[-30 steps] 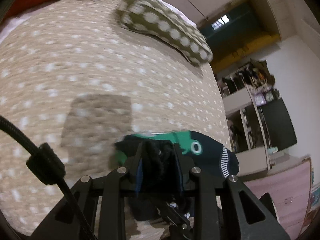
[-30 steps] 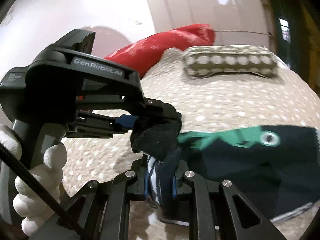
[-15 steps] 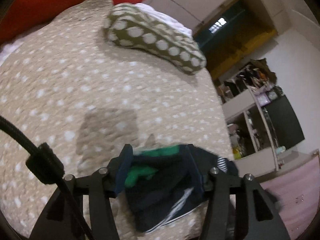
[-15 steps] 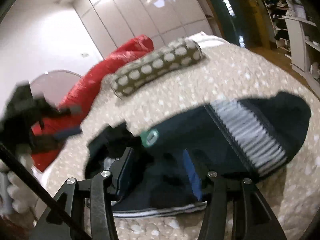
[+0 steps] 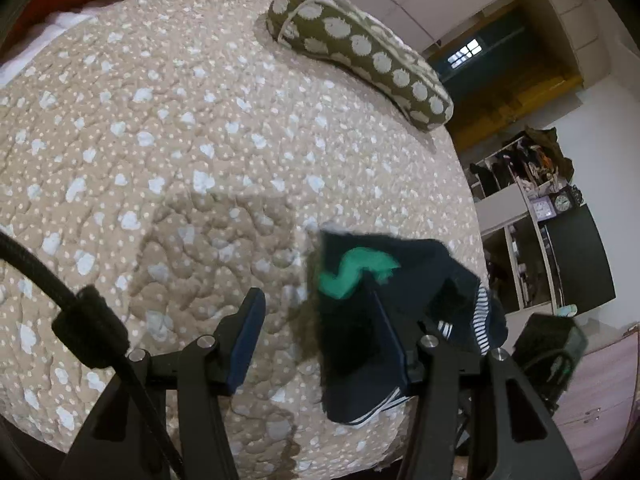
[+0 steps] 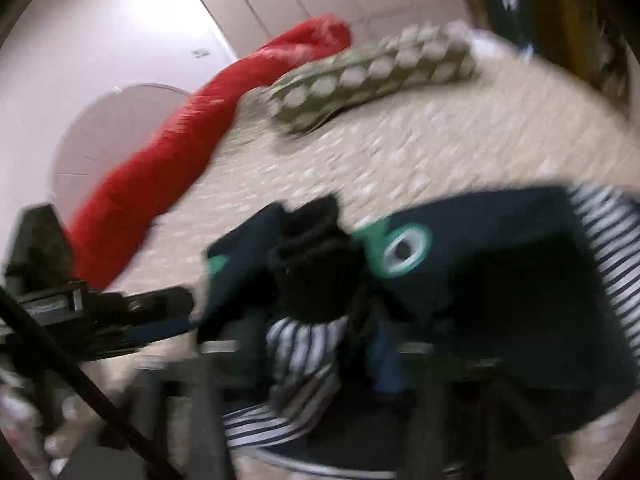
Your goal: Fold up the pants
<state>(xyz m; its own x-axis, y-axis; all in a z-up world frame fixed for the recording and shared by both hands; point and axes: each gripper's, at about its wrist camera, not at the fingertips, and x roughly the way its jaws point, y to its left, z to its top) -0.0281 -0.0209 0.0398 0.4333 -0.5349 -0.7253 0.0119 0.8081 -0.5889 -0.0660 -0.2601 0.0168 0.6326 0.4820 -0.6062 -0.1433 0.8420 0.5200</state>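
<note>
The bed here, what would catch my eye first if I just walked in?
Probably the small dark navy pants with a bright green print, bunched near the bed's front edge beside the open left gripper. Behind them a spotted olive pillow lies across the speckled beige quilt, and a vivid red blanket runs along the far side.

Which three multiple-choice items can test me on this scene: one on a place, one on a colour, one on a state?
1. Where does the spotted pillow lie?
A. on the far part of the bed cover
B. on the floor
C. on top of the pants

2. What colour is the print on the dark pants?
A. yellow
B. green
C. pink

3. How do the jaws of the left gripper stand?
A. shut on the pillow
B. shut on a cable
C. wide open

Answers: 1 A, the pillow rests on the cover, far from the pants. 2 B, a green shape shows on the dark cloth. 3 C, bed cover shows between the two fingers.
</note>
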